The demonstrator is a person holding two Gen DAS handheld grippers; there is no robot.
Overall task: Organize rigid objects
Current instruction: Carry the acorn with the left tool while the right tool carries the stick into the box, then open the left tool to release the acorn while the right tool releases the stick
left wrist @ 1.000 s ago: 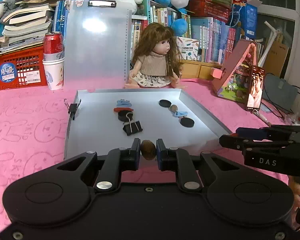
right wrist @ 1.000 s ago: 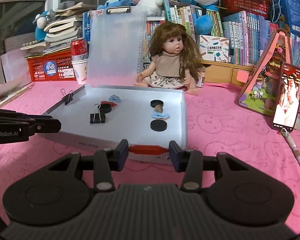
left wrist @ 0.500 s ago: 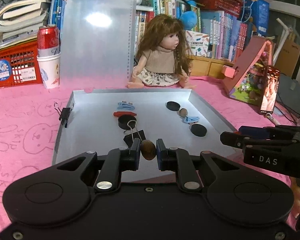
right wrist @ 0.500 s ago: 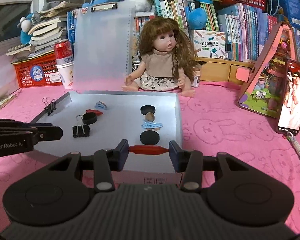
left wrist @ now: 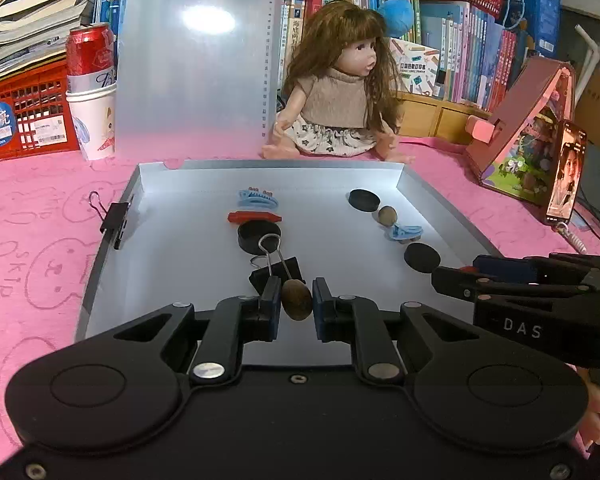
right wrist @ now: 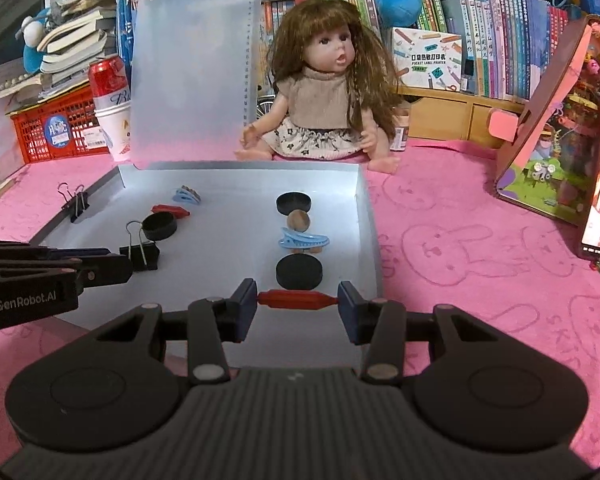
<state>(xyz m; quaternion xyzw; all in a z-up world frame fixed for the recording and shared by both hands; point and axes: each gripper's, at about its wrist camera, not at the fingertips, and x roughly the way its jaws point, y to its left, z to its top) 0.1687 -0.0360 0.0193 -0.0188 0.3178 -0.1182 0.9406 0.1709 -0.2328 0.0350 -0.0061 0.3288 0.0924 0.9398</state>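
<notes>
An open grey box (left wrist: 112, 240) (right wrist: 370, 216) lies on the pink cloth. My left gripper (left wrist: 296, 306) is shut on a brown nut (left wrist: 297, 301) over the box's near part, just behind a black binder clip (left wrist: 276, 274). My right gripper (right wrist: 298, 300) is shut on a red clip (right wrist: 298, 300), held lengthwise between the fingers above the box's near right part. In the box lie two rows: blue clip (left wrist: 256, 198), red clip (left wrist: 254, 217), black disc (left wrist: 258, 234); and black disc (right wrist: 294, 203), nut (right wrist: 298, 220), blue clip (right wrist: 303, 240), black disc (right wrist: 299, 272).
A doll (left wrist: 340, 92) sits behind the box beside its raised translucent lid (left wrist: 196, 60). A binder clip (left wrist: 114, 220) grips the box's left wall. A can in a paper cup (left wrist: 90, 92) and a red crate (left wrist: 20, 116) stand left; a toy house with a phone (right wrist: 560, 152) stands right.
Both grippers have moved forward over the box, so its contents look closer. The left still holds the nut, the right still holds the red clip.
</notes>
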